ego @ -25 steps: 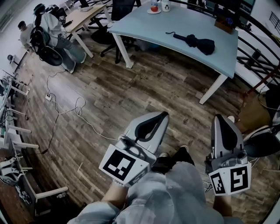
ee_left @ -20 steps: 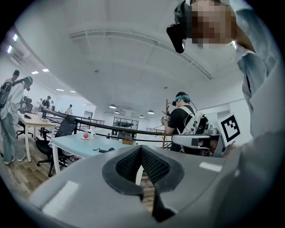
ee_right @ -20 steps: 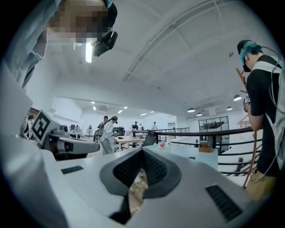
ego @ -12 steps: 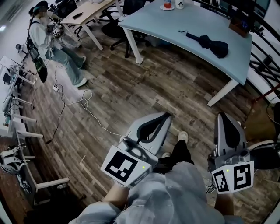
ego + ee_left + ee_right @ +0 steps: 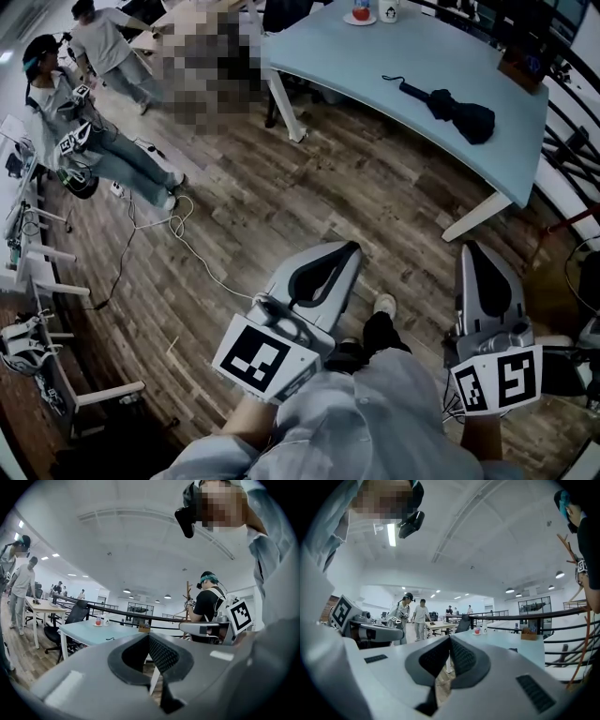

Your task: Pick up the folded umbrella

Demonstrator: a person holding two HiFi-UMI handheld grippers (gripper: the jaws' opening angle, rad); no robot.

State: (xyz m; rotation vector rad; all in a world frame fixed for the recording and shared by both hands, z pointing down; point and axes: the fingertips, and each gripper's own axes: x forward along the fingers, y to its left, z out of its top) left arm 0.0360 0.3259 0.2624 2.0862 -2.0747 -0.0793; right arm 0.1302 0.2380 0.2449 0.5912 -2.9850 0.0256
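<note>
Standing well apart from the desk (image 5: 356,56), the person has nothing done yet: umbrella (image 5: 452,106) lies untouched on it. Left gripper (image 5: 351,247) and right gripper (image 5: 472,249) are empty, jaws closed. Reach, grip and lift all remain.

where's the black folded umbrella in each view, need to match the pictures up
Head view: the black folded umbrella lies upper right, on the light blue table.
Left gripper view: only a small dark sliver shows on the tabletop, left of centre; likely the umbrella.
Right gripper view: a small dark bit shows on the tabletop, right of centre; likely the umbrella.
Shared landmark: the red cup at the table's far end.
</note>
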